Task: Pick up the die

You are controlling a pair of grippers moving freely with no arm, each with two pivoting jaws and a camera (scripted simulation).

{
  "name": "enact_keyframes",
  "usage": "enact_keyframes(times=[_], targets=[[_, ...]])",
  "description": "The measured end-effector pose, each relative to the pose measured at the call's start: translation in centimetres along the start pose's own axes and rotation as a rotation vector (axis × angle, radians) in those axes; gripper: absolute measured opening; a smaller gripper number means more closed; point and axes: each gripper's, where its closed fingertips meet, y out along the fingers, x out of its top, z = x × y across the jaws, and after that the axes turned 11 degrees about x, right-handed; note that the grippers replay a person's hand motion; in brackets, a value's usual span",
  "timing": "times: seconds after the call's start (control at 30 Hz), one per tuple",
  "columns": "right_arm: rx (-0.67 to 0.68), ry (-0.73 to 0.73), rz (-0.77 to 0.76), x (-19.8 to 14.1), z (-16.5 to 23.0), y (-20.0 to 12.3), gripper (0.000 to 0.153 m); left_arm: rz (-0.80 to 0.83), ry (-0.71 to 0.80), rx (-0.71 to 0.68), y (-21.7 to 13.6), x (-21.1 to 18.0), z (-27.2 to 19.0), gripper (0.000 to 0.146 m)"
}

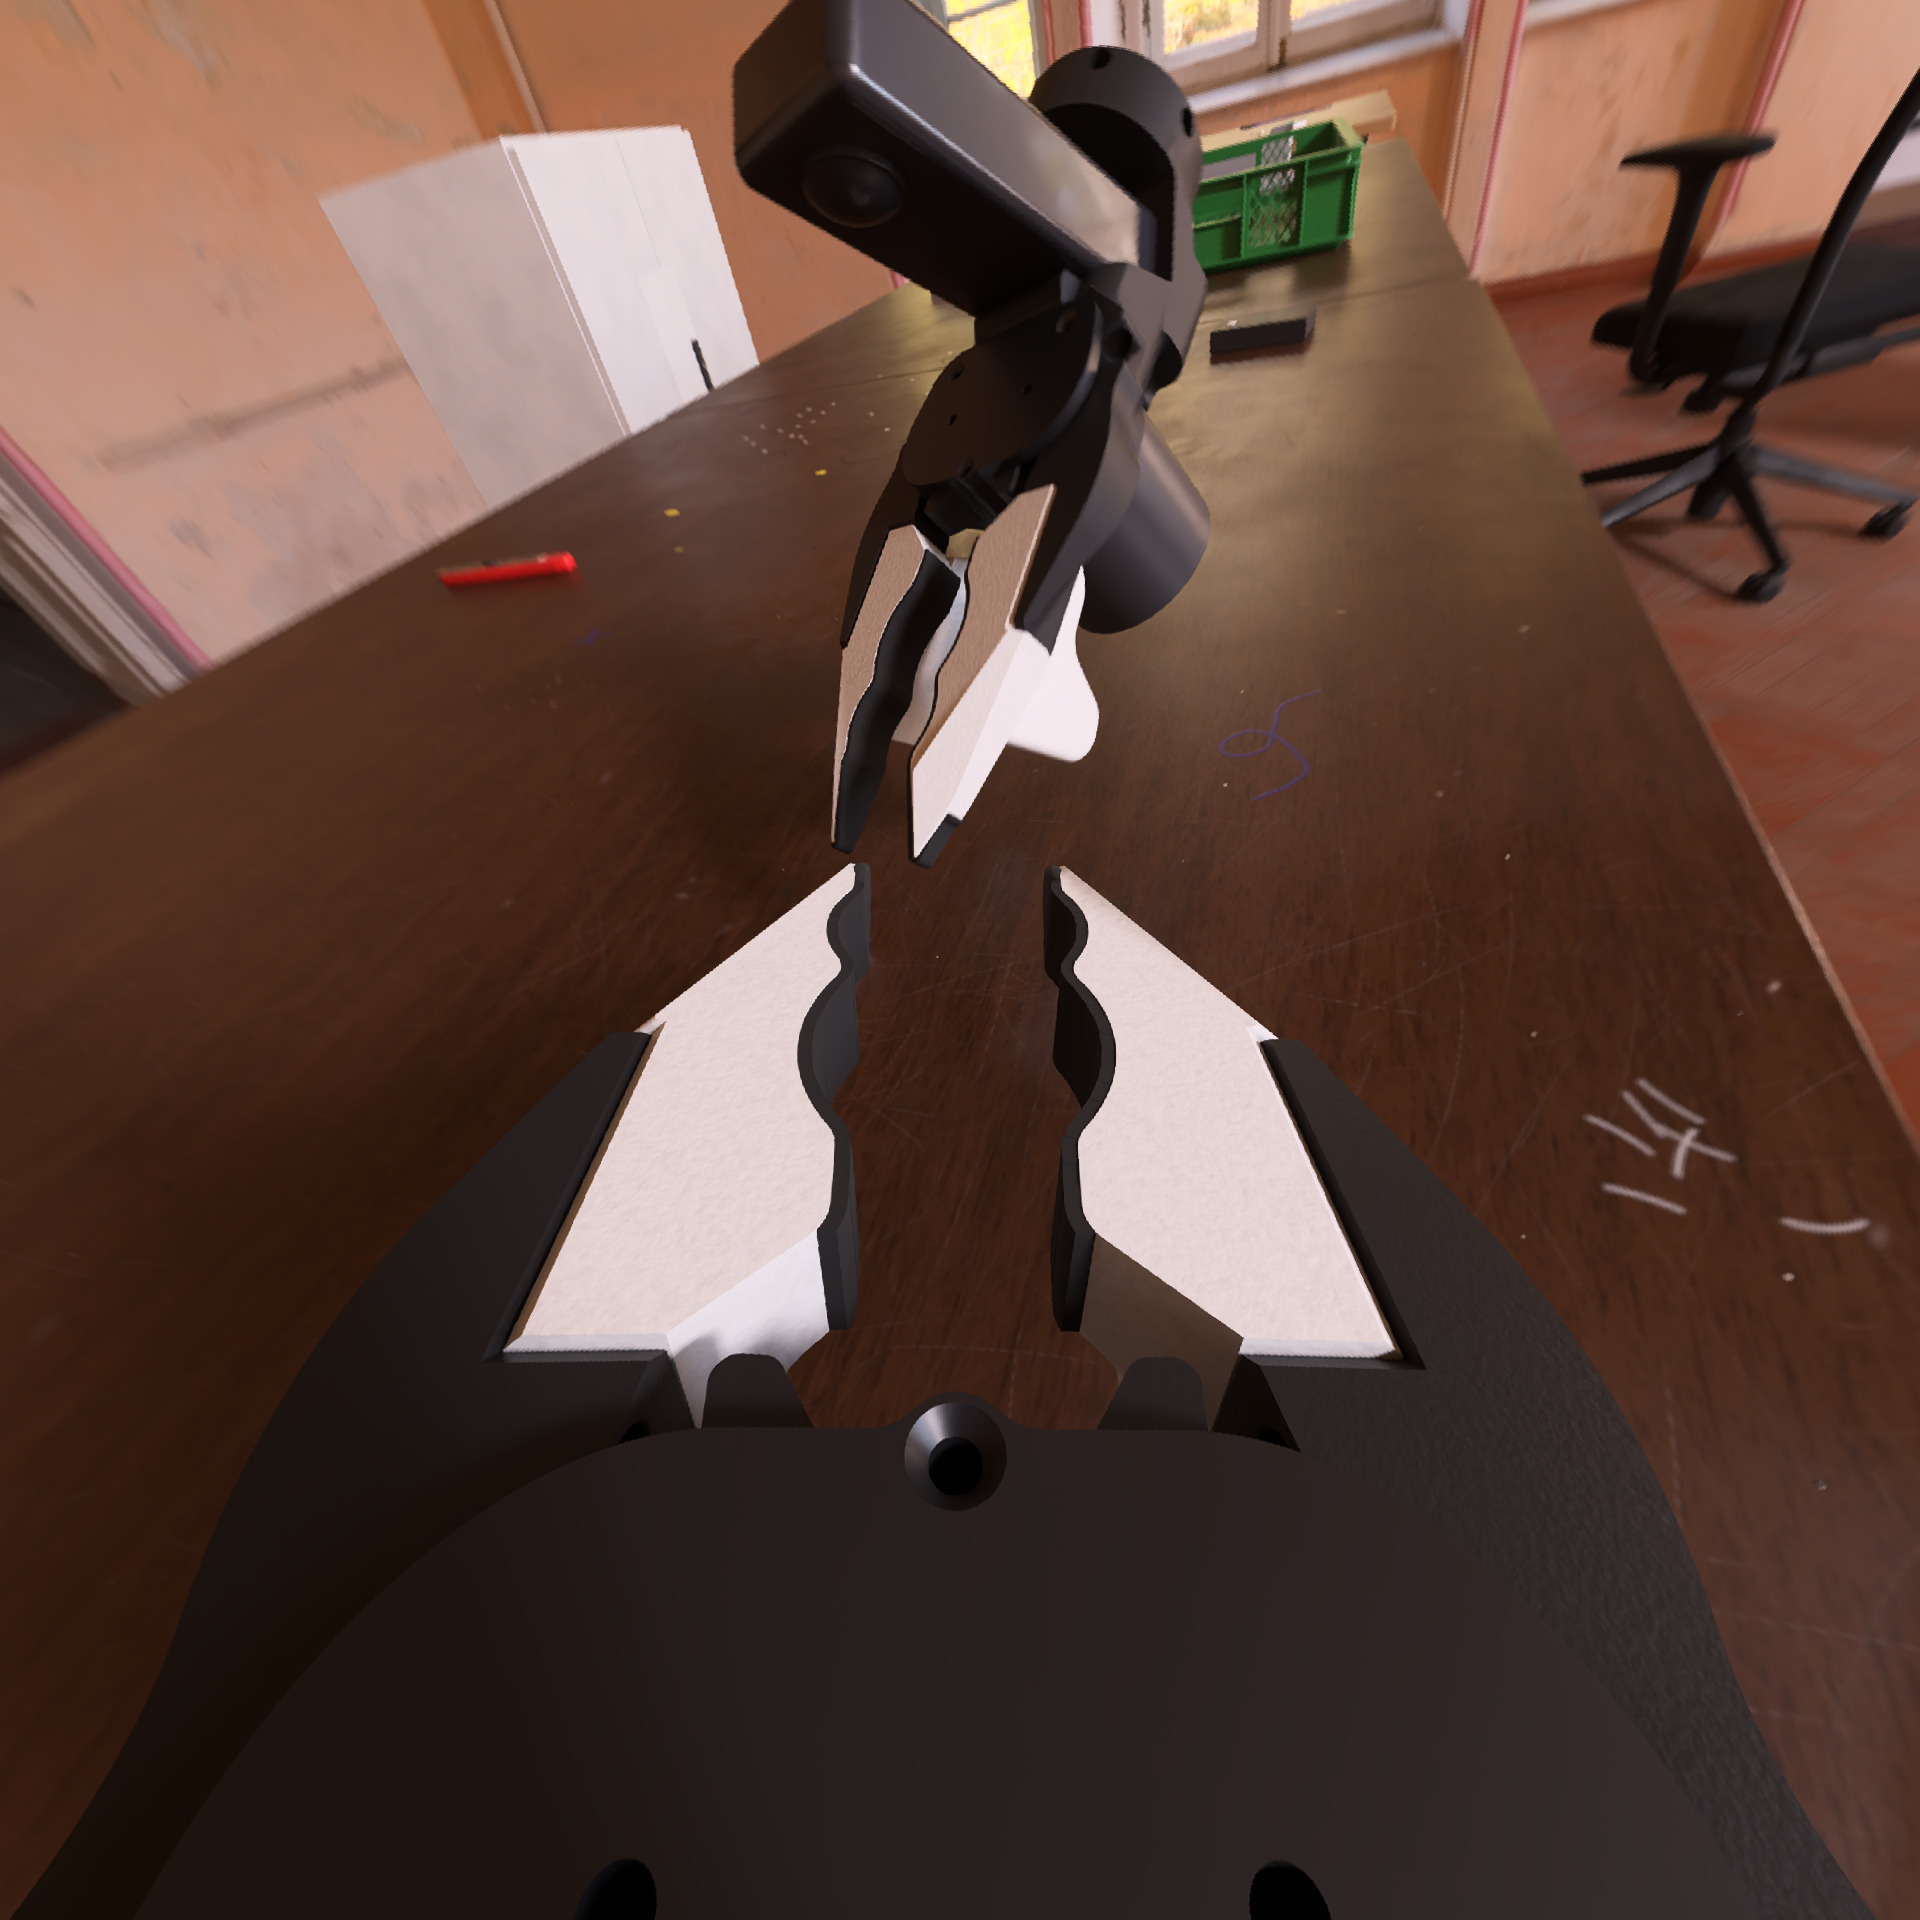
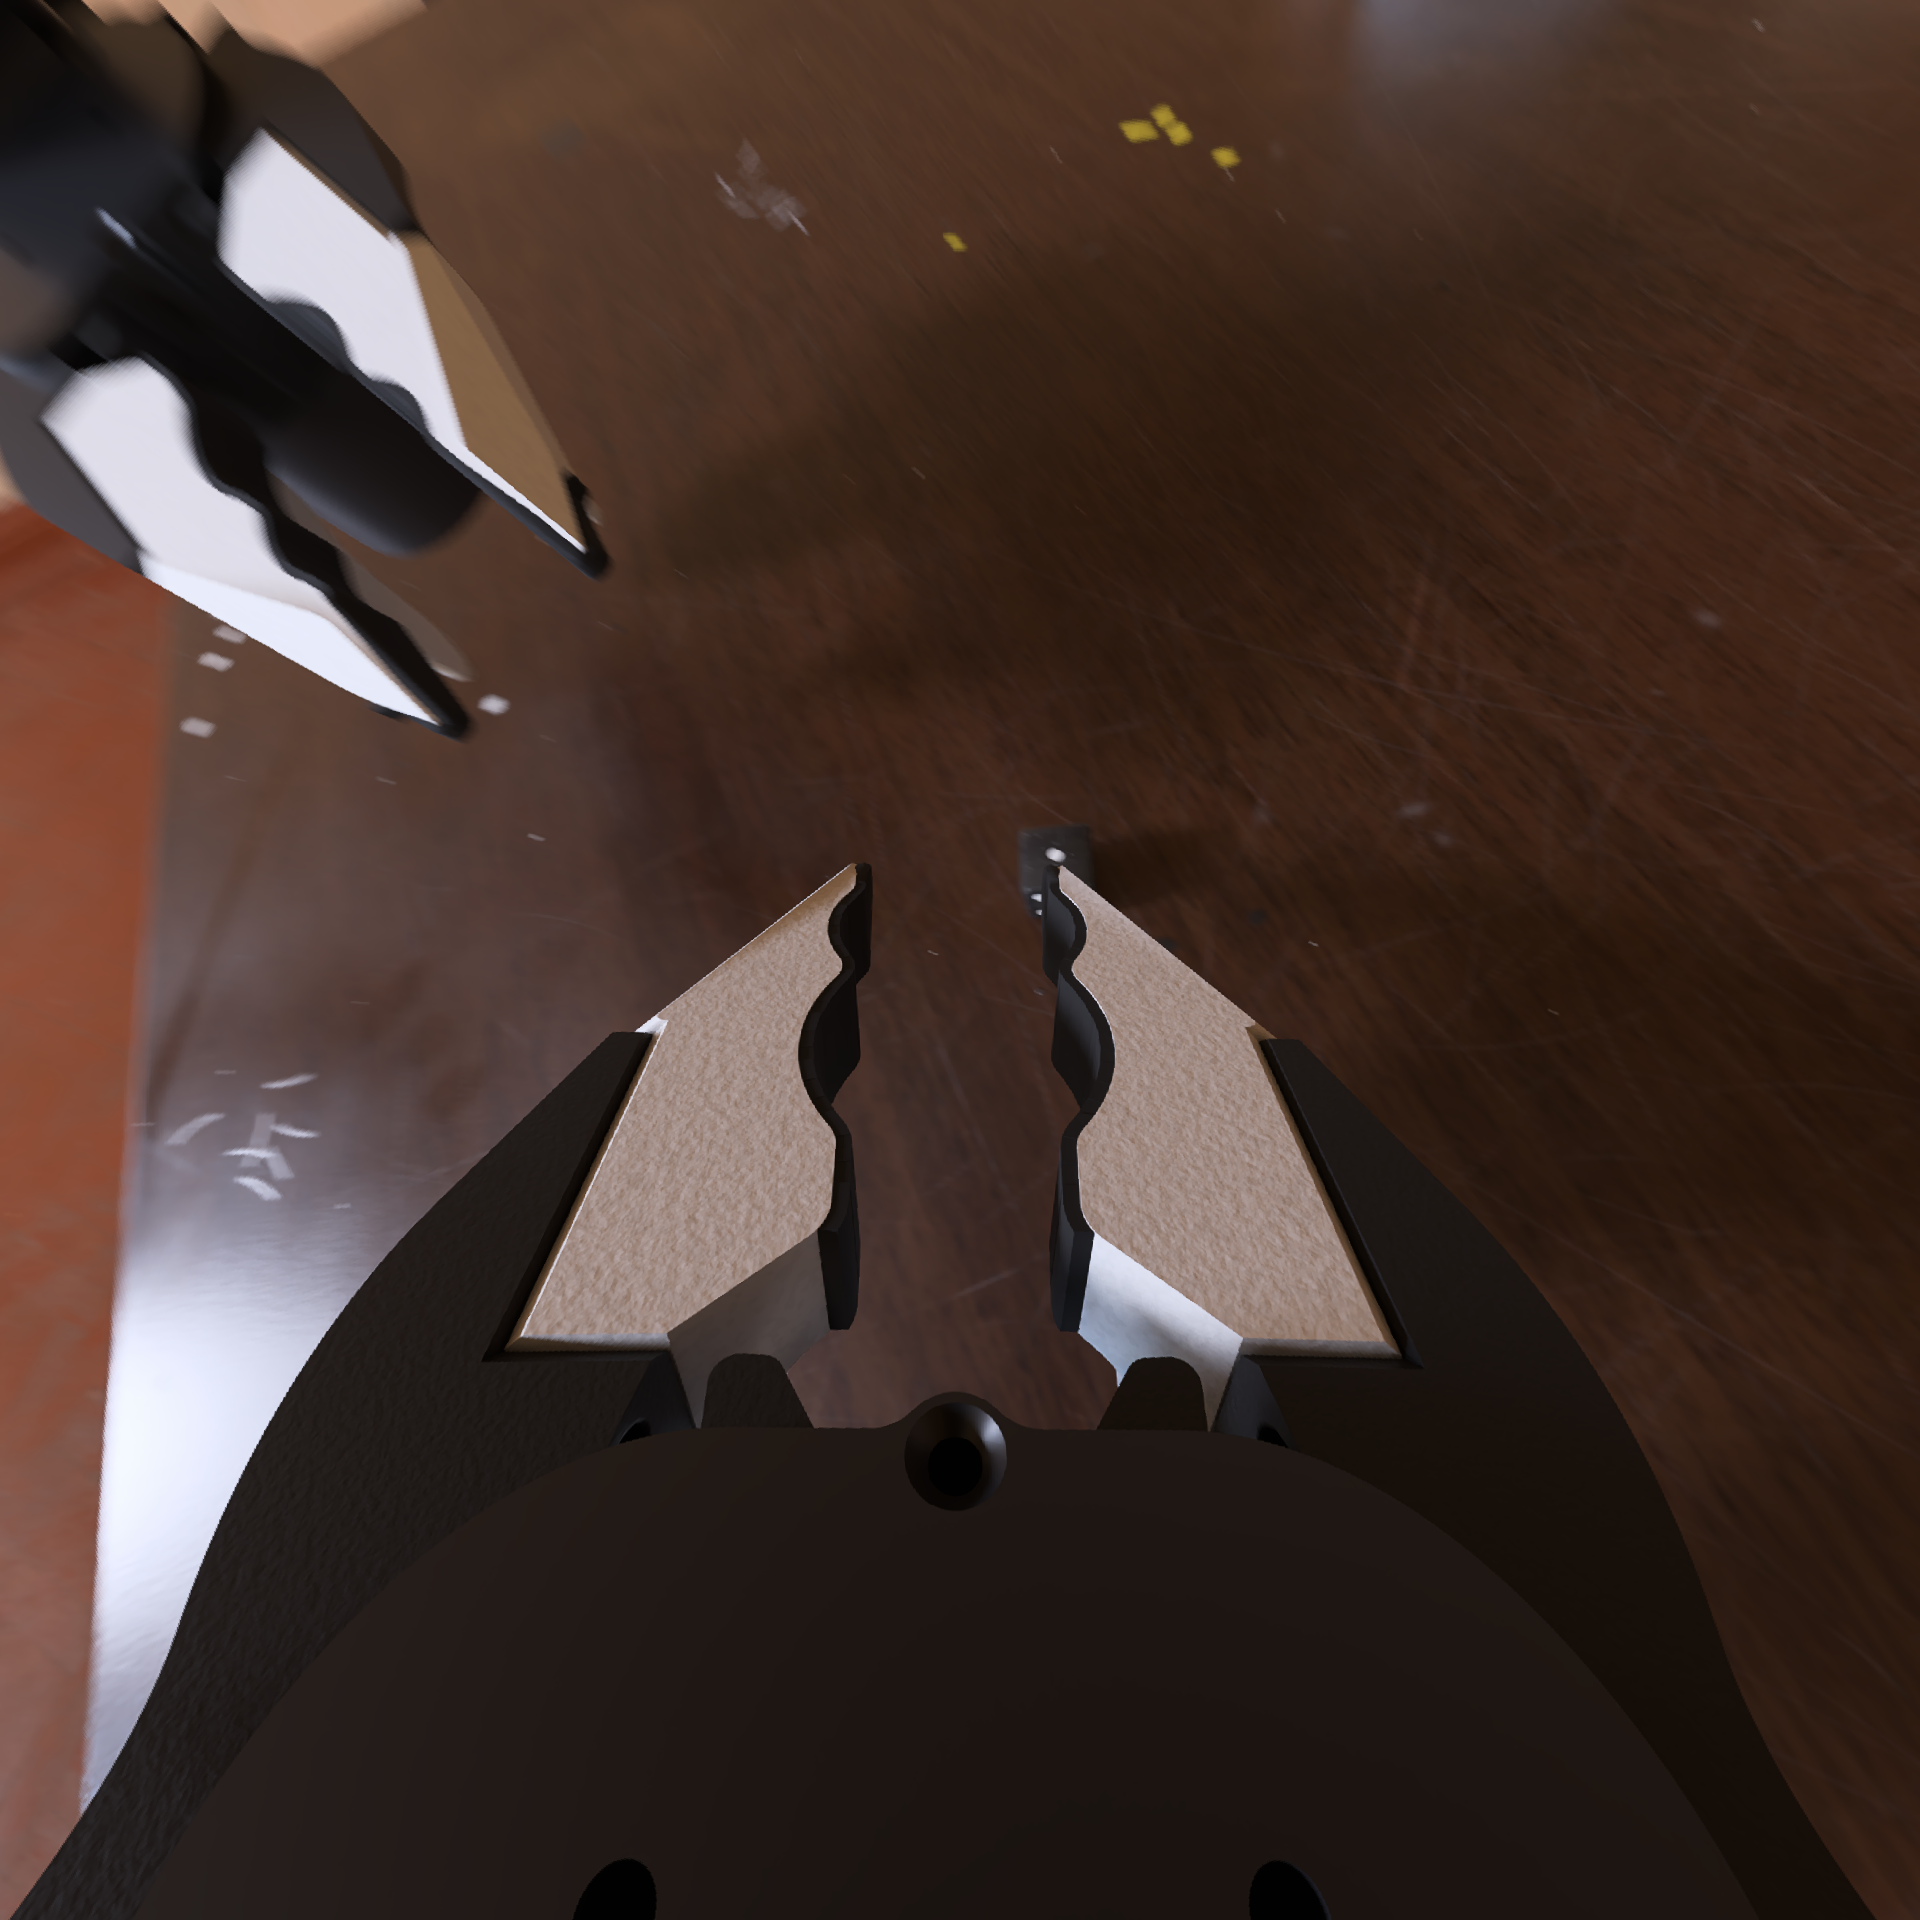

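Note:
The die (image 2: 1057, 859) is a small dark cube with white pips on the brown table (image 2: 1351, 623). In the right wrist view it lies just beyond my right gripper's (image 2: 956, 883) right fingertip, which partly covers it. The right gripper is open and empty, tilted down at the table. My left gripper (image 1: 956, 883) is open and empty above the table. It also shows in the right wrist view (image 2: 525, 639) at the upper left, away from the die. The right gripper (image 1: 888, 847) points down just ahead of the left one. The die does not show in the left wrist view.
A red marker (image 1: 507, 569) lies at the far left of the table. A black block (image 1: 1260, 335) and a green crate (image 1: 1278, 192) sit at the far end. A white cabinet (image 1: 540, 301) stands left, an office chair (image 1: 1766, 343) right. Yellow specks (image 2: 1164, 125) dot the table.

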Motion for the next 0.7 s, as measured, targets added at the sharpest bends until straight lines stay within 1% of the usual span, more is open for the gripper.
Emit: enact_keyframes(times=[0.07,0.17,0.27,0.33,0.47,0.57,0.7], targets=[[-0.07,-0.012,0.071,-0.7,-1.2,0.4,0.034,0.028,-0.074,-0.023,0.2,-0.2,0.6,0.033],[-0.137,-0.051,0.14,-1.0,-2.4,1.1,0.034,0.063,-0.064,-0.031,0.6,-0.9,1.3,0.033],[-0.146,-0.079,0.229,-1.6,-2.8,1.9,0.034,0.09,-0.059,-0.088,0.8,-1.3,1.3,0.033],[-0.156,-0.102,0.238,-1.5,-2.9,2.2,0.032,0.096,-0.077,-0.115,0.8,-1.4,1.5,0.033],[-0.144,-0.096,0.236,-1.3,-3.1,2.4,0.026,0.098,-0.123,-0.168,0.8,-1.3,1.5,0.033],[-0.114,-0.111,0.243,-1.3,-2.8,2.6,0.016,0.086,-0.161,-0.2,0.7,-1.1,1.6,0.033],[-0.047,-0.167,0.261,-1.5,-1.6,2.9,0.016,0.109,-0.215,-0.205,1.1,-1.4,2.2,0.033]])
